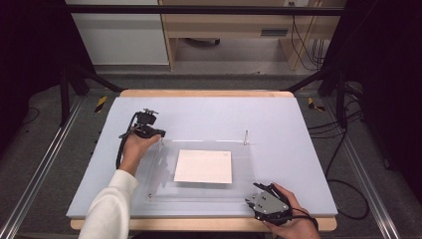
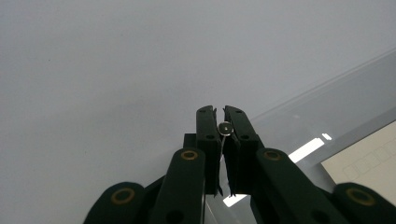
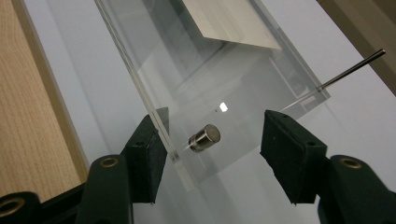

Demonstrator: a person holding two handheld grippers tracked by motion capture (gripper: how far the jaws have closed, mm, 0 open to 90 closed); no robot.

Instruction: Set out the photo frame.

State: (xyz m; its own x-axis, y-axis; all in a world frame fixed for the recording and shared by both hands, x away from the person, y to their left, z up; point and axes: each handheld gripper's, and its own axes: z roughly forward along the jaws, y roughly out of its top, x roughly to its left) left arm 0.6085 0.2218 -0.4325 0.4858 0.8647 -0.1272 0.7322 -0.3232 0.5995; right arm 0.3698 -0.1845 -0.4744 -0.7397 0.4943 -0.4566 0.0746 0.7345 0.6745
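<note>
Jaws of my left gripper (image 2: 220, 112) pinch a thin pin (image 2: 226, 127); right gripper (image 3: 215, 140) jaws stand spread around the metal cap (image 3: 205, 137); I should center it, then squeeze gently.

A clear panel (image 1: 199, 169) lies mid-frame on the worktop (image 1: 278, 119), a sheet (image 1: 203, 166) at its centre. A pin (image 1: 245, 137) stands at its upper right corner, a standoff (image 3: 204, 137) at its lower right, between the right tongs (image 3: 219, 158).
</note>
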